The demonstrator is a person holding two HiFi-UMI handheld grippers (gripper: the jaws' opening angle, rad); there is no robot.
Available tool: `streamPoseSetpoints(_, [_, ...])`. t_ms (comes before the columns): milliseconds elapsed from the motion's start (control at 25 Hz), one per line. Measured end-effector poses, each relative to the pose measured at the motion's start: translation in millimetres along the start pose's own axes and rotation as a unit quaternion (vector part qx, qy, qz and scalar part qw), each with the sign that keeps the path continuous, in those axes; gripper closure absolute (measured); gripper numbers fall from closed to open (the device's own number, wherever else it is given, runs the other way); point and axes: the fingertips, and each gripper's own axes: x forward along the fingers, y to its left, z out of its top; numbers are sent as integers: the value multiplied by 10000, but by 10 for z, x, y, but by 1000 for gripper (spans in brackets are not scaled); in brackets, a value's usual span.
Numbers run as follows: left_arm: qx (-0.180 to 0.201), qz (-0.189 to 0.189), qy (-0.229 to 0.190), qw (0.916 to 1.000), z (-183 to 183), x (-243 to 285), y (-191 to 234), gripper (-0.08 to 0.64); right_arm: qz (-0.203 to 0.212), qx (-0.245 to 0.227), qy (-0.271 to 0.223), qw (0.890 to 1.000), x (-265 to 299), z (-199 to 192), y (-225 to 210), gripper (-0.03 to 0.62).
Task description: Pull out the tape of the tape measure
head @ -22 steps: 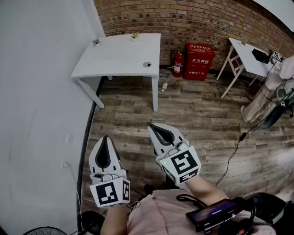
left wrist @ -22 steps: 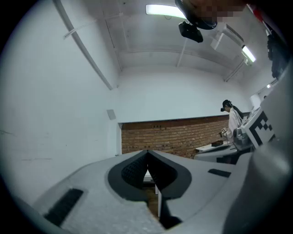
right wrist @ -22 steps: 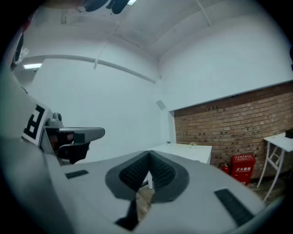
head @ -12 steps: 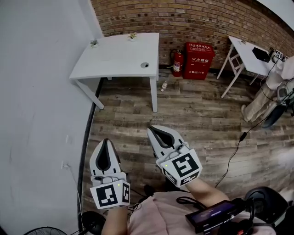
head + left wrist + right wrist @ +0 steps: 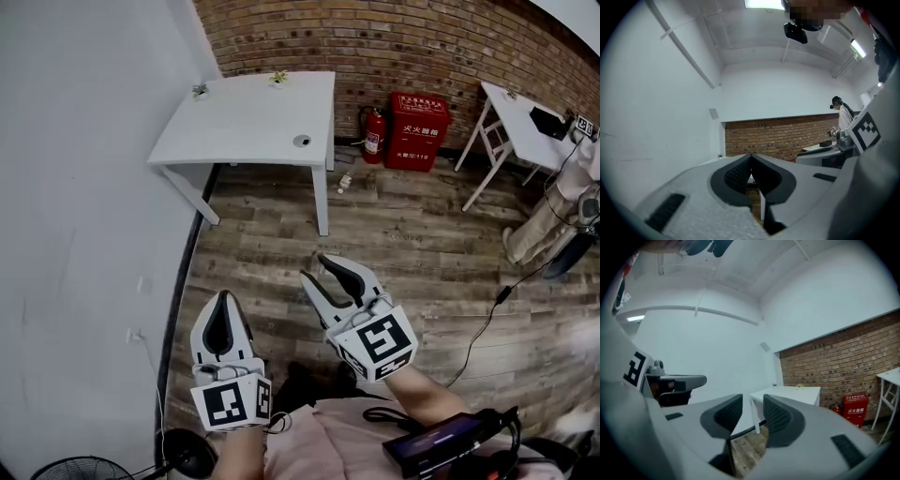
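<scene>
Left gripper (image 5: 223, 298): jaws fully closed, pads in contact, nothing between them. It is held level over the wooden floor (image 5: 412, 234), just beside the white wall (image 5: 84, 187).

Right gripper (image 5: 313, 265): jaws partly apart, with a narrow gap that is empty. It is held level, beside the left gripper and slightly ahead of it.

Both grippers point toward the white table (image 5: 244, 122), which stands against the brick wall (image 5: 375, 37), well apart from them.

A small round item (image 5: 302, 141), possibly the tape measure, lies on the table top near its right front corner. It is too small to identify with certainty. Its long axis and heading cannot be read.

A fire extinguisher (image 5: 374, 131) and a red box (image 5: 419, 118) stand right of the table.
</scene>
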Motion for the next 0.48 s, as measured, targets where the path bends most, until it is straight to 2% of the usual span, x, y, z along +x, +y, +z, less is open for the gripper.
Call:
streamPoseSetpoints(280, [-78,144,200,9997,-250,396,394,552,57,1,119,9999,566,-143,-103,439])
streamPoseSetpoints(480, [-174,115,336,9992,-531,954,849,552,8,54,216,9998,1257,-261,-249,423])
